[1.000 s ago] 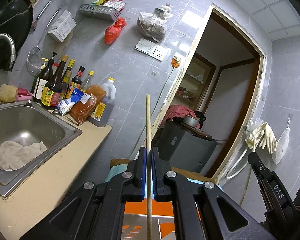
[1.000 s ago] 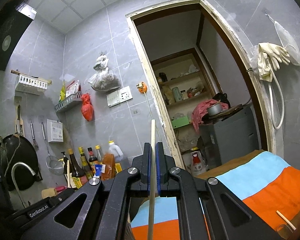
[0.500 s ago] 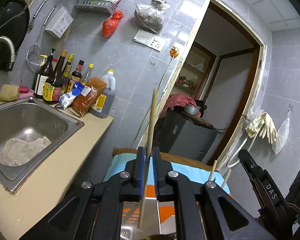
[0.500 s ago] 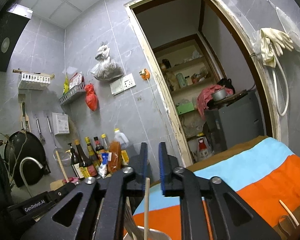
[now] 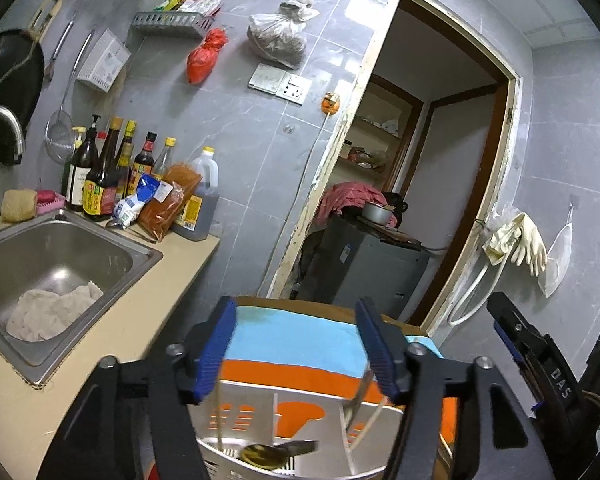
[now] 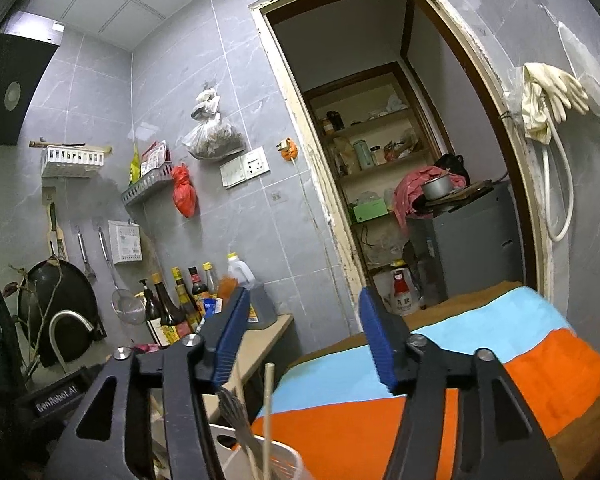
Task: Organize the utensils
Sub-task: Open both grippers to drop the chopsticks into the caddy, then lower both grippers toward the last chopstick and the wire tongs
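Observation:
My left gripper [image 5: 296, 346] hovers above a white slotted utensil holder [image 5: 300, 404]; its jaws are opening and nothing is between the blue pads. In the holder lie a spoon [image 5: 278, 450] and thin wooden chopsticks [image 5: 374, 420]. My right gripper [image 6: 304, 340] is also opening, with nothing between its pads. Just below it a wooden chopstick [image 6: 267, 408] stands upright in the holder [image 6: 286, 454] beside a metal utensil [image 6: 232, 406]. The holder rests on a cloth with blue and orange stripes [image 6: 480, 332]. The right gripper [image 5: 534, 364] shows at the left wrist view's right edge.
A steel sink [image 5: 60, 248] with a white cloth in it is set into the beige counter [image 5: 172, 276] at left. Sauce bottles [image 5: 112, 176] line the wall behind it. A doorway with a grey cabinet [image 5: 364, 264] lies beyond the table.
Both grippers held an upright chopstick a second ago. Both have since let go and their jaws have spread wide; the chopsticks dropped into the holder, and both grippers pulled up and away.

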A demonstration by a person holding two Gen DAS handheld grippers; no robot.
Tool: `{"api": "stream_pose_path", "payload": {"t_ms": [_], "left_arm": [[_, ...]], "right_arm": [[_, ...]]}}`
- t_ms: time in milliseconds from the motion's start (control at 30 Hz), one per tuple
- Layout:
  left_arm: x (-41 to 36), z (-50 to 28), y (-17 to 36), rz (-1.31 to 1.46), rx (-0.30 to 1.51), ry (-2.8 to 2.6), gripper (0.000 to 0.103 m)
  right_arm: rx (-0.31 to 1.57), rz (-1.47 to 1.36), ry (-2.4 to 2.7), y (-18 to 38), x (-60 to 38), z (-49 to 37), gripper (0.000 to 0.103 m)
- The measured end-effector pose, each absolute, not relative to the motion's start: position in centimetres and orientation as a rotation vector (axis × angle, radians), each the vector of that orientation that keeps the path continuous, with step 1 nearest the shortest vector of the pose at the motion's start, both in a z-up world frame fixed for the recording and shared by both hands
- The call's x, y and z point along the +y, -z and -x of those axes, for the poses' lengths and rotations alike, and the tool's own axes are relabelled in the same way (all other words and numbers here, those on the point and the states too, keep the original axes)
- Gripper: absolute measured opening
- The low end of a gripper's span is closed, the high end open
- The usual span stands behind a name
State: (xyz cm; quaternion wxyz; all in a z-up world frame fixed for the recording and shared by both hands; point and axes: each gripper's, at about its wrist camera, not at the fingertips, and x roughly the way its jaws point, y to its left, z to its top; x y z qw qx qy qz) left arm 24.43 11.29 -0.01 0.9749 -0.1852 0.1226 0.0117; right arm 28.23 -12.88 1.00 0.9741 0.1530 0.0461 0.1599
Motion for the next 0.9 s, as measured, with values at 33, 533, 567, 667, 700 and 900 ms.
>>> {"api": "stream_pose_path", "payload": {"t_ms": [33, 533, 567, 667, 700, 900], "left_arm": [[10.9, -24.3, -0.2, 0.371, 0.248, -0.027, 0.071], [1.3, -23.7, -3.8, 0.285, 0.232, 0.006, 0.102], [0.5, -23.7, -3.9, 0.279, 0.232, 0.01, 0.102], [-1.5, -23.8, -3.7, 0.261, 0.237, 0.026, 0.102], [-2.1, -23.9, -3.7, 0.256, 0.24, 0.03, 0.102], [-5.7, -24.0, -2.9, 0.221, 0.268, 0.051, 0.102]], "right_arm": [[0.093, -0.297, -0.32, -1.4, -13.5, -28.0, 0.062], [0.082, -0.214, -0.238, -6.0, -23.9, -25.6, 0.101], [0.086, -0.211, -0.234, -6.1, -24.6, -25.5, 0.101], [0.095, -0.192, -0.225, -6.3, -26.5, -25.3, 0.101], [0.1, -0.184, -0.219, -6.3, -27.1, -25.3, 0.101], [0.154, -0.149, -0.196, -5.4, -30.4, -24.9, 0.101]]}}
